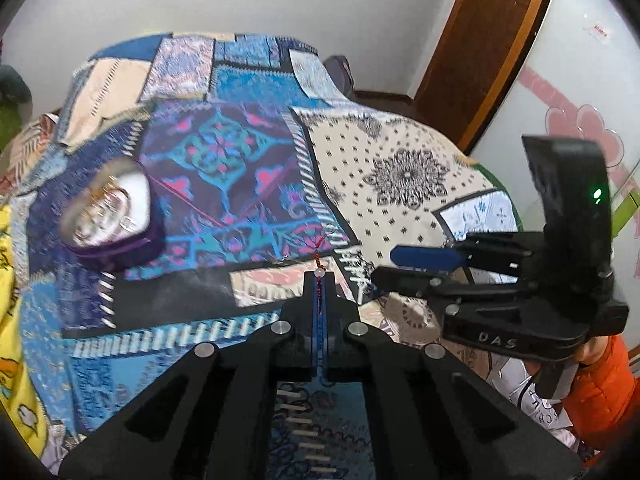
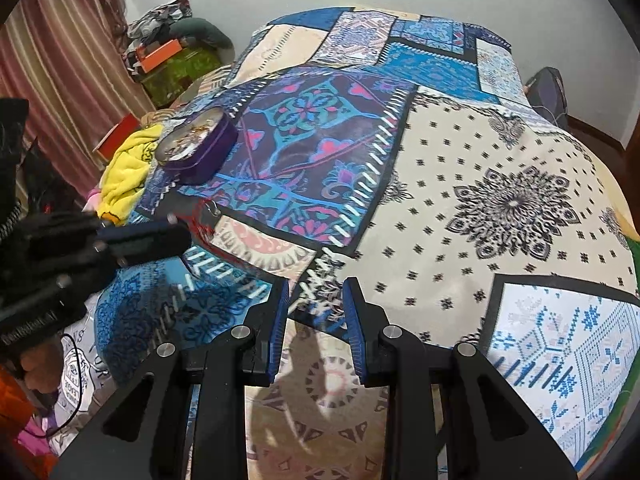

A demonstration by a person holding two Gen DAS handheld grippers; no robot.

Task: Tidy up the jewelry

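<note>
My left gripper is shut on a red cord bracelet with a pale bead, held just above the bedspread; its red cord also shows in the right wrist view beside the left gripper. A purple jewelry box with gold and silver pieces inside sits open on the bed to the left, blurred; it also shows in the right wrist view. My right gripper is open and empty over the bedspread; it appears in the left wrist view to the right.
A patchwork bedspread covers the bed. A yellow blanket lies at its left edge. Clutter and an orange box stand by the curtain. A wooden door and a wardrobe with pink hearts are at the right.
</note>
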